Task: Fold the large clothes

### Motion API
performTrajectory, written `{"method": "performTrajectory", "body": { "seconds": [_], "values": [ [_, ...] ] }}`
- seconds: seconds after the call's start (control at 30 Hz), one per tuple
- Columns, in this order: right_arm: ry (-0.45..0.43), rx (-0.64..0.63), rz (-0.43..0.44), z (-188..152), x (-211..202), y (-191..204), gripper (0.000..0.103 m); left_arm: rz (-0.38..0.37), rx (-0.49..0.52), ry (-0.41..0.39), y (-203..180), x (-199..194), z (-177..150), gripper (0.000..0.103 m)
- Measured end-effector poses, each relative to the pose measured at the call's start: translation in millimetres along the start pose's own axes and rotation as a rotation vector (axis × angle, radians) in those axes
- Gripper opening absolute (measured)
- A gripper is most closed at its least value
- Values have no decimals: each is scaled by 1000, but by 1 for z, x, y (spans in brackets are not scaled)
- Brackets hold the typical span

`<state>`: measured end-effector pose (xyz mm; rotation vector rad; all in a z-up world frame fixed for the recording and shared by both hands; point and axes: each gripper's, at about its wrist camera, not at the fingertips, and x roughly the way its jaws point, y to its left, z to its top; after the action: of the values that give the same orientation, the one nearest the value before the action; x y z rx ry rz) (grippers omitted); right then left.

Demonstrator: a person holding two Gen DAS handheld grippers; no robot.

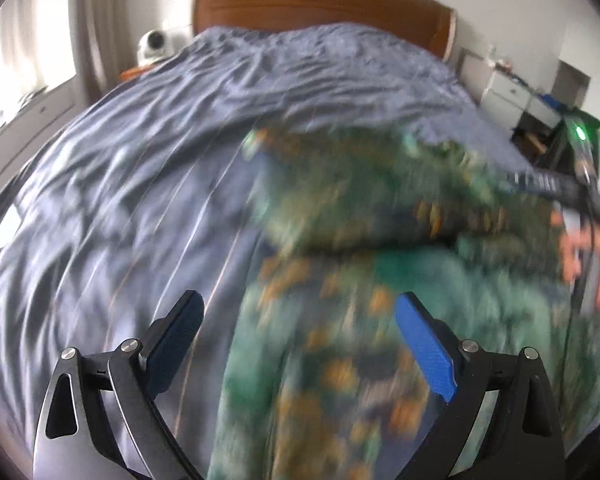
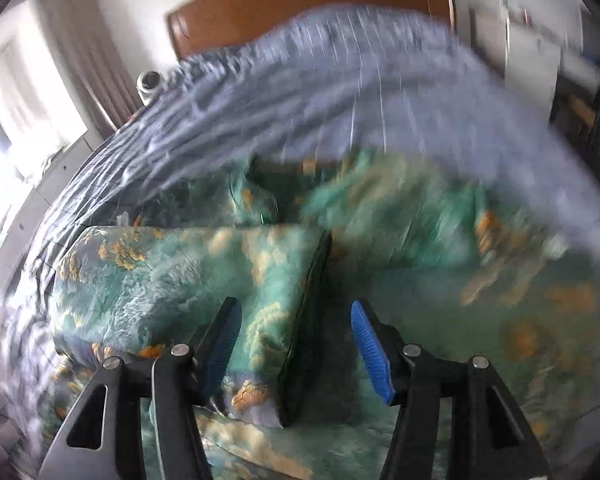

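Observation:
A large green garment (image 1: 320,380) with orange blotches lies on the bed, blurred in the left wrist view. My left gripper (image 1: 299,298) hovers above its left edge, open, with nothing between the blue pads. In the right wrist view the garment (image 2: 160,280) has a folded part lying across it, ending in a dark-trimmed edge (image 2: 314,280). That edge runs between the fingers of my right gripper (image 2: 295,304), which stands open, pads apart from the cloth. The right gripper's body (image 1: 572,188) and the hand (image 1: 596,264) holding it show at the right of the left wrist view.
A wrinkled blue-grey bedcover (image 1: 160,152) spreads under the garment. A brown headboard (image 1: 320,4) stands at the far end. A white camera (image 1: 154,44) sits at the bed's far left corner. Shelves and clutter (image 1: 540,104) stand to the right, a bright window (image 2: 20,128) to the left.

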<state>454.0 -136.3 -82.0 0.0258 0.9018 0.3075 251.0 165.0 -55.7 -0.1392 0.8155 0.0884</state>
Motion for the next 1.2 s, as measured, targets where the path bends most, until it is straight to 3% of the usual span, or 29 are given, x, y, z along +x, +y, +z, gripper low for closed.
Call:
{"method": "performTrajectory", "body": {
  "seconds": [0.07, 0.13, 0.2, 0.3, 0.37, 0.53, 0.63, 0.77, 1.0, 1.1, 1.2],
  "values": [
    [-64, -78, 29, 0, -12, 13, 58, -19, 27, 7, -7, 23, 26, 96],
    [-65, -121, 89, -2, -9, 23, 58, -23, 39, 35, -15, 59, 48, 83],
    [-37, -143, 117, -9, 4, 30, 58, -16, 48, 72, -21, 92, 57, 71],
    [83, -165, 110, -26, 40, 35, 58, 10, 48, 208, -20, 152, 46, 62],
    [130, -161, 96, -37, 56, 33, 58, -6, 29, 188, -15, 162, 37, 62],
    [129, -163, 88, -40, 57, 35, 58, 11, 56, 158, -22, 154, 30, 63],
    [125, -160, 92, -43, 59, 35, 58, 29, 67, 171, -29, 139, 41, 63],
    [118, -158, 94, -44, 62, 32, 58, -21, 38, 149, -27, 139, 75, 69],
    [122, -155, 96, -44, 62, 32, 58, 45, -57, 136, -12, 199, 119, 69],
    [121, -155, 96, -44, 63, 31, 58, 54, -91, 203, 1, 237, 110, 79],
    [118, -147, 106, -44, 64, 29, 58, 18, -103, 178, 6, 241, 97, 79]
  ]
}}
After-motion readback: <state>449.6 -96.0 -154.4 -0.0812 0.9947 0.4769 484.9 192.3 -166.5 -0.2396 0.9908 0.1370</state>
